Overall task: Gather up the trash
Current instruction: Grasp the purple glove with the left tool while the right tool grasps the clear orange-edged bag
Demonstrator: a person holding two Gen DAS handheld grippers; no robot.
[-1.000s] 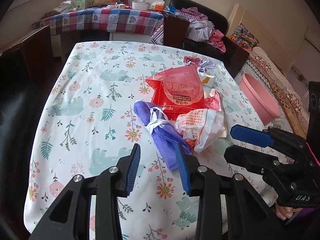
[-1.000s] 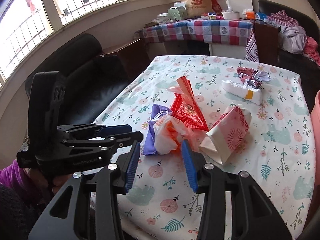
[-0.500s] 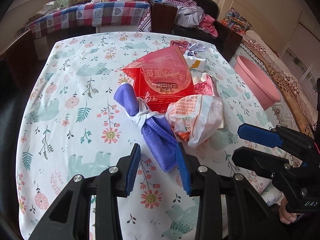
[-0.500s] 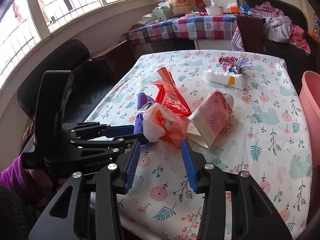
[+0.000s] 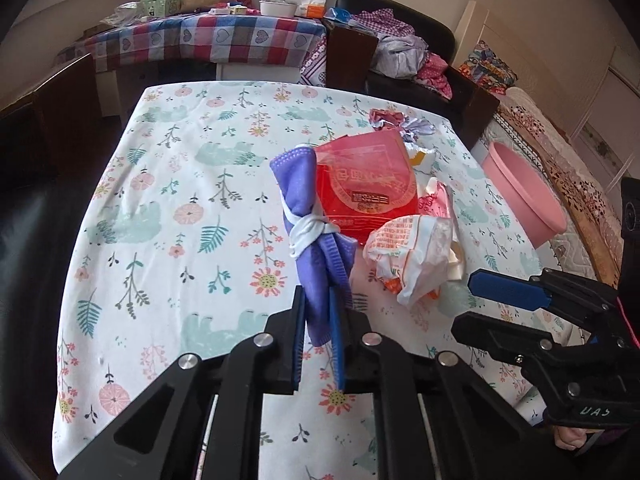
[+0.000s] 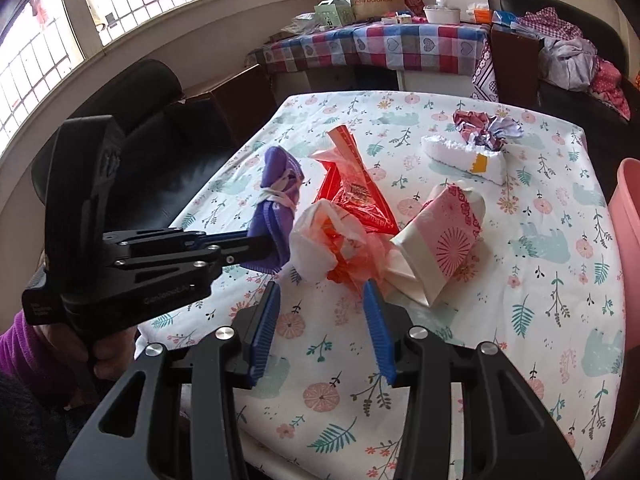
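Our left gripper (image 5: 318,322) has its jaws clenched on the purple mask (image 5: 310,220), lifted above the desk (image 5: 168,208). Only the right view shows our right gripper (image 6: 322,326), jaws released, just short of the white wrapper (image 6: 316,240). At 1 o'clock lies the pink carton (image 6: 444,236); further out, the red bag (image 6: 352,188), and the pink bin (image 5: 524,196) past the desk edge at 2 o'clock.

Our left gripper (image 5: 318,320) pinches the near end of a purple cloth bundle tied with white elastic (image 5: 310,220); beside it lie a red plastic packet (image 5: 366,190) and a crumpled white-and-orange wrapper (image 5: 412,256) toward the floral-clothed table's (image 5: 160,200) right edge.
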